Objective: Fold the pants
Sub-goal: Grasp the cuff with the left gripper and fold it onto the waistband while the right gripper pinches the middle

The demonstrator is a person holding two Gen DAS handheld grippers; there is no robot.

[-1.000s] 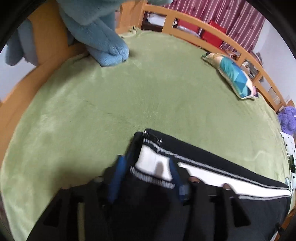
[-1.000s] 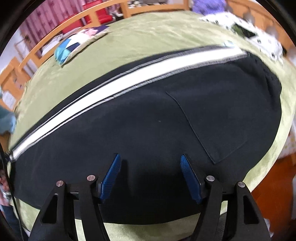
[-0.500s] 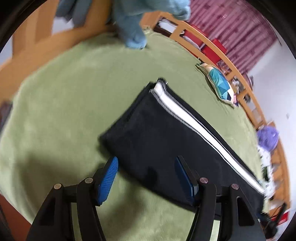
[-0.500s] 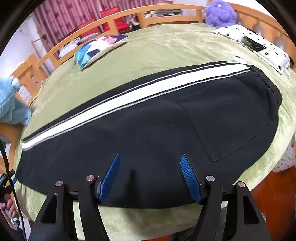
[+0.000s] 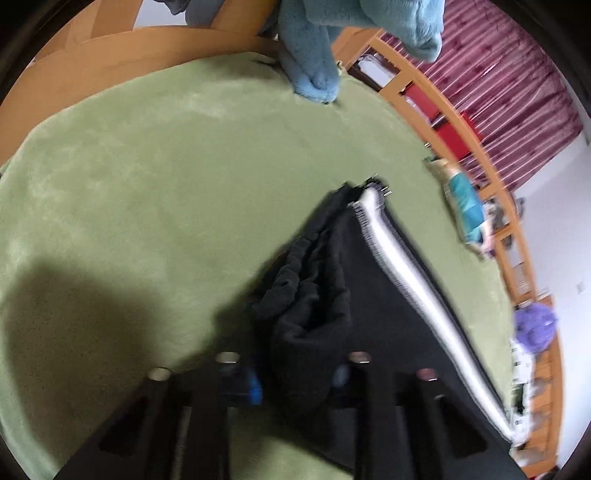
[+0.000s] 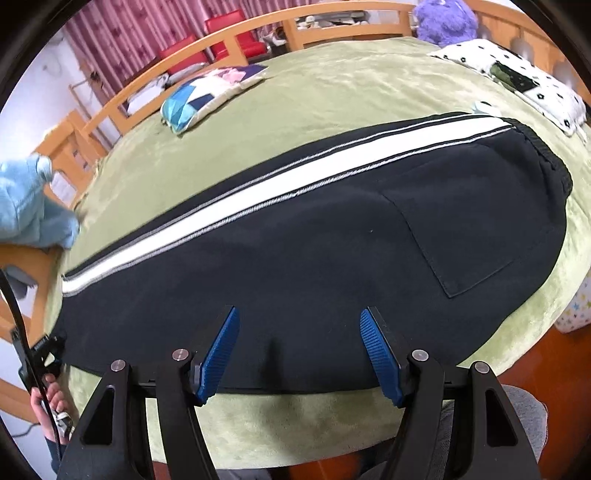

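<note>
Black pants with a white side stripe (image 6: 332, 236) lie folded lengthwise on a green bed cover (image 6: 332, 92), waistband at the right, leg ends at the left. My right gripper (image 6: 299, 354) is open and empty, hovering over the pants' near edge. In the left wrist view my left gripper (image 5: 295, 376) is closed around a bunched black leg cuff (image 5: 306, 314), which rises off the cover; the fingers are mostly hidden by cloth. The stripe (image 5: 399, 266) runs away to the right.
A blue plush toy (image 5: 314, 55) sits at the bed's far edge by the wooden rail (image 5: 461, 122). A patterned cushion (image 6: 207, 96), a dotted white pillow (image 6: 517, 81) and a purple plush (image 6: 443, 18) lie along the far side. Red chairs stand behind.
My left gripper moved in from open above the leg end and closed on the cuff, bunching it up. My right gripper pulled back slightly and stays open.
</note>
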